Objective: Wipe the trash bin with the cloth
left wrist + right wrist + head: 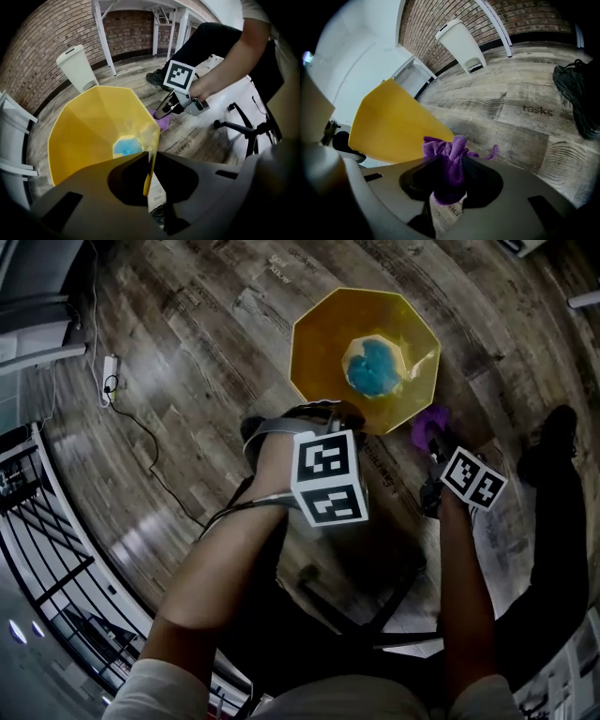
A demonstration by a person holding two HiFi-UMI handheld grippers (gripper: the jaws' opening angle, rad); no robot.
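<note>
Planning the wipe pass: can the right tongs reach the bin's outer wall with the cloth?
Probably yes: right tongs hold the purple cloth just beside the yellow bin, nothing between cloth and wall; left tongs clamp its rim.

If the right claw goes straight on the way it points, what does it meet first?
Probably the floor beside the yellow bin, whose outer wall lies left of that line; depth is unclear. The purple cloth in the right claw leads.
</note>
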